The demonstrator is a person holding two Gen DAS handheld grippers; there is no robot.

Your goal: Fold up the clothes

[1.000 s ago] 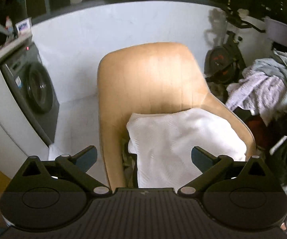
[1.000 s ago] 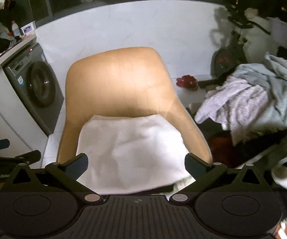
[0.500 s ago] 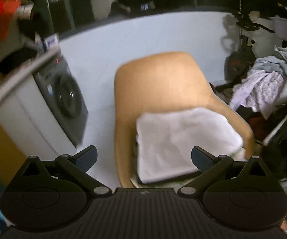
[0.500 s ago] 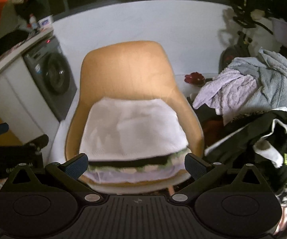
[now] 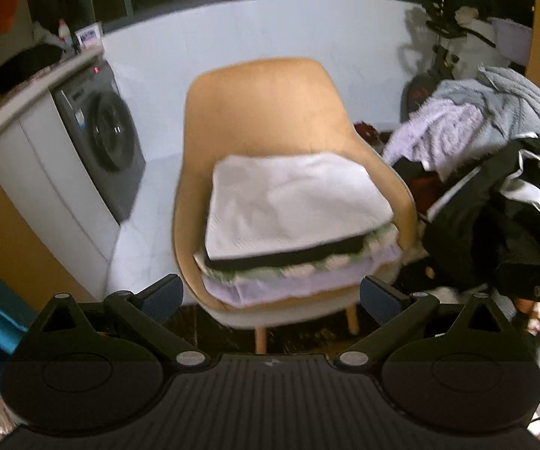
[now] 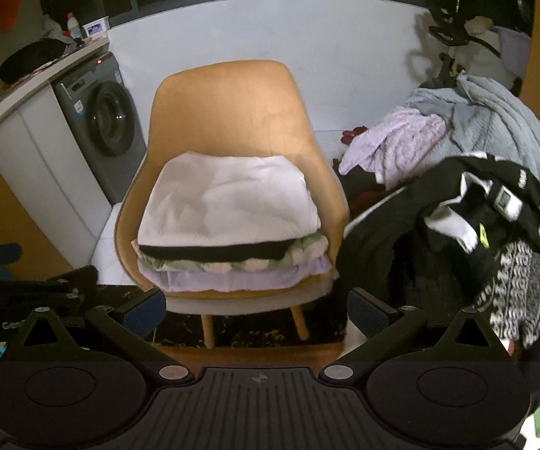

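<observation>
Folded clothes stacked on the chair

Folded clothes (image 6: 228,225) are sitting in a stack on the tan chair (image 6: 228,112), a white piece on top. Unfolded laundry (image 6: 476,187) is lying heaped to its right. Both the left gripper (image 5: 271,296) and right gripper (image 6: 256,311) are hovering short of the chair, jaws spread wide, holding nothing.

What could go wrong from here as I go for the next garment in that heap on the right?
1. The unfolded heap is tangled: pulling the black jacket may drag the lilac towel or grey knit off with it.
2. The folded stack overhangs the front of the chair; a brush from a swinging garment could slide the white top layer off.
3. The left tool and right tool are both open and close together, so they may collide.
</observation>
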